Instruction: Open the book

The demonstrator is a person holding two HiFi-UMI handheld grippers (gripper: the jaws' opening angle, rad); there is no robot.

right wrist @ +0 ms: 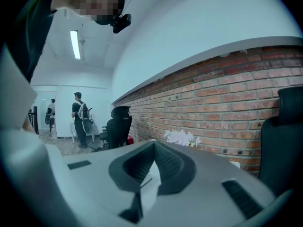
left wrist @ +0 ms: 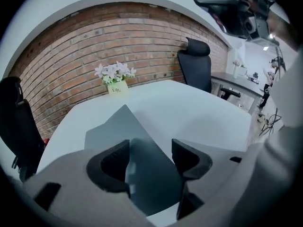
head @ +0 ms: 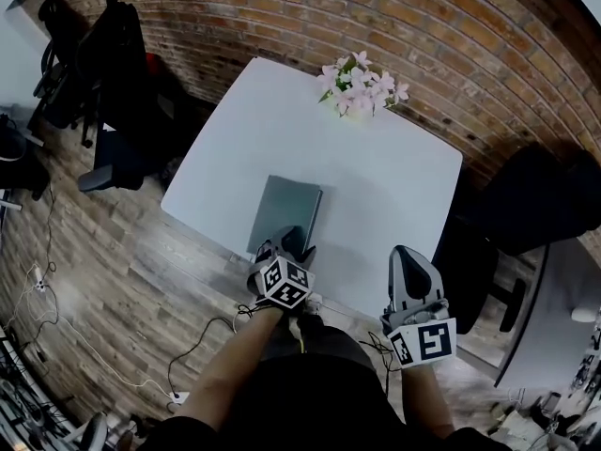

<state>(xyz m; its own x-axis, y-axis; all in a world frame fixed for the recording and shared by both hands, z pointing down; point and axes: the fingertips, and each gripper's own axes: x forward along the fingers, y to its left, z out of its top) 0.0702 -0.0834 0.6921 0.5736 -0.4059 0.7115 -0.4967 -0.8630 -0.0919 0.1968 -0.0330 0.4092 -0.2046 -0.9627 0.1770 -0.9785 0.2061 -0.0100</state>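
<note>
The left gripper has its jaws spread wide. The near corner of the book lies in the gap between them, and the pads stand clear of it on both sides, as far as the left gripper view lets me judge. The book is closed, dark grey-green and flat on the white table. In the head view it lies close to the table's near edge and left of its middle, and the left gripper tilts down over its near end. The right gripper has its jaws pressed together at the tips with nothing held, and only a sliver of table shows through the slit below them. In the head view it sits to the right of the book, well apart from it, at the table's near edge, pointing nearly level. At the far side of the table stands a small bunch of pale pink-white flowers, just before the brick wall. Black office chairs stand on the wood floor to the left, and another dark one stands at the right. In the right gripper view a person with a backpack stands far off beside a chair.
</note>
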